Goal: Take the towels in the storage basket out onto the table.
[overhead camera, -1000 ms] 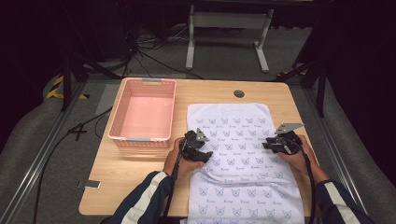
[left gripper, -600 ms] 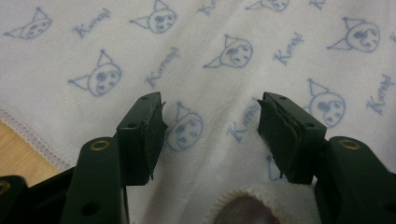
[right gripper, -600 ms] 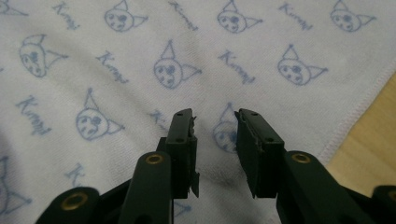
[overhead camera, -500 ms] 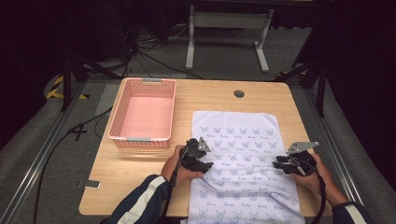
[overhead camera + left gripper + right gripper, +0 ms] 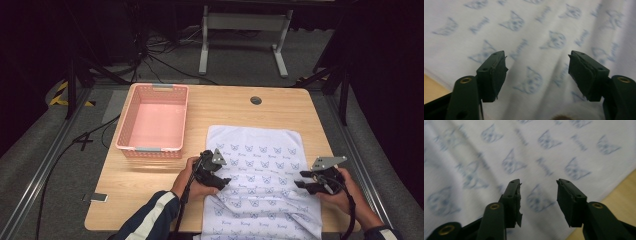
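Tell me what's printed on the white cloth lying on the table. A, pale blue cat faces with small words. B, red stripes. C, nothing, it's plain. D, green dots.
A: the white cloth carries rows of pale blue cat faces with small words between them, seen close up under the jaws in both gripper views.

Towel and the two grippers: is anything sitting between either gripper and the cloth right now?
Nothing visible. The left gripper and right gripper hang right over the white towel, jaws apart and having just opened, with bare cloth between them. The pink basket stands off to the left, apart from the towel.
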